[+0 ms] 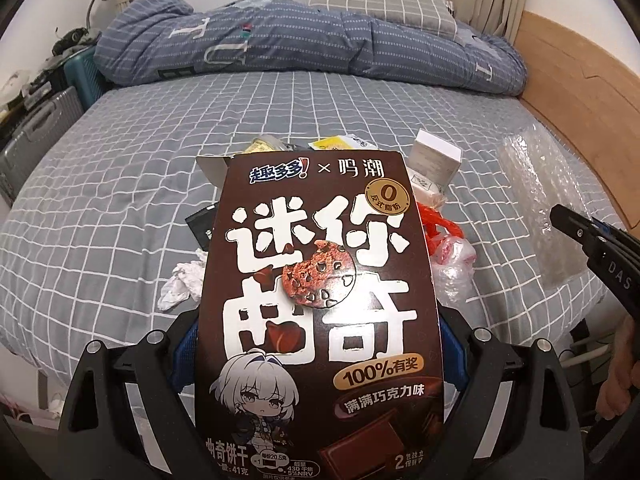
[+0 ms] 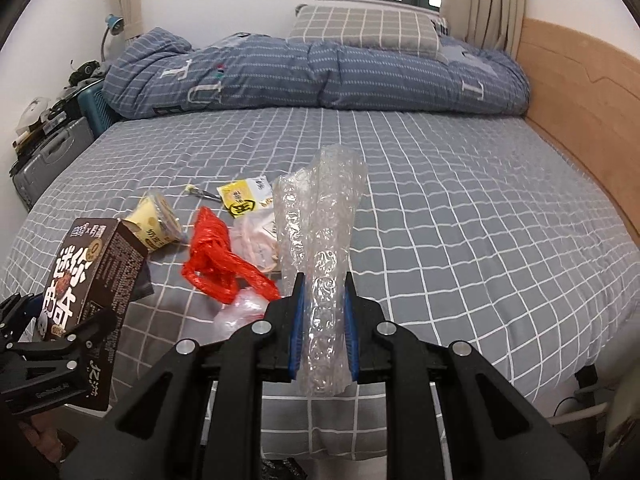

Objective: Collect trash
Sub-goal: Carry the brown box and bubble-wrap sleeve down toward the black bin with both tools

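Observation:
My left gripper (image 1: 320, 344) is shut on a brown cookie box (image 1: 320, 280), held upright above the bed's near edge; the box hides the fingertips. The box also shows in the right wrist view (image 2: 92, 280). My right gripper (image 2: 323, 292) is shut on a roll of clear bubble wrap (image 2: 320, 232), also seen at the right of the left wrist view (image 1: 540, 208). On the bed lie a red plastic bag (image 2: 216, 256), a yellow cup (image 2: 154, 220), a yellow wrapper (image 2: 244, 196), a clear plastic bag (image 2: 240, 308) and a crumpled tissue (image 1: 182, 284).
The trash lies on a grey checked bed sheet (image 2: 460, 220). A folded blue duvet (image 2: 312, 76) and a pillow (image 2: 360, 28) lie at the far end. A wooden bed side (image 2: 588, 112) runs along the right. Suitcases (image 2: 52, 152) stand at the left. A small white box (image 1: 434, 156) lies behind the cookie box.

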### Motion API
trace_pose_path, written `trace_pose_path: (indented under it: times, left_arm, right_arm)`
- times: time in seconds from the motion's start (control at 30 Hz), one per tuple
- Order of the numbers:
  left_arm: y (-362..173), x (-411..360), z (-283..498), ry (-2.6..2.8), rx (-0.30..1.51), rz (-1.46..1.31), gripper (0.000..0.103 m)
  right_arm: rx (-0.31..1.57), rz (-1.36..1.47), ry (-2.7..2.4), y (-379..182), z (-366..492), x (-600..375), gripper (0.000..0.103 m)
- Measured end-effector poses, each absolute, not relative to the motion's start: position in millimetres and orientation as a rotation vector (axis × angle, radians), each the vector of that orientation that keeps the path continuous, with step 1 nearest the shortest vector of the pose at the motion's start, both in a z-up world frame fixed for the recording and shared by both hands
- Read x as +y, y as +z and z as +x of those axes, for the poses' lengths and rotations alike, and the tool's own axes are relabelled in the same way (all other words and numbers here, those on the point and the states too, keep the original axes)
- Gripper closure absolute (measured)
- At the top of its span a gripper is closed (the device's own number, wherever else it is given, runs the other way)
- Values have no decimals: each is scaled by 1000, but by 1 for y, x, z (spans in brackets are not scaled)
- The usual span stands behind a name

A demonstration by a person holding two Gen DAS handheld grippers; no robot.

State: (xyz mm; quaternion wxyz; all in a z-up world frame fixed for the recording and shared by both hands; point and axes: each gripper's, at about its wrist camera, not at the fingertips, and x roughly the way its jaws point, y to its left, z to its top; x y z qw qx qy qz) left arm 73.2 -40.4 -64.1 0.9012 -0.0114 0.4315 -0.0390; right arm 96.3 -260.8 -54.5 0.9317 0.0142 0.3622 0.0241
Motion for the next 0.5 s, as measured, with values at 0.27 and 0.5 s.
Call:
trace_pose_path:
  times: [0.27,0.5]
  left_arm:
    - [-55,-36,62,-78,885,-30,14]
    - [-52,-34,50,-68,895,-41,14]
  right_arm:
    - [702,11,75,-40,78,-243,86]
    - [706,1,106,-41,59,-228,86]
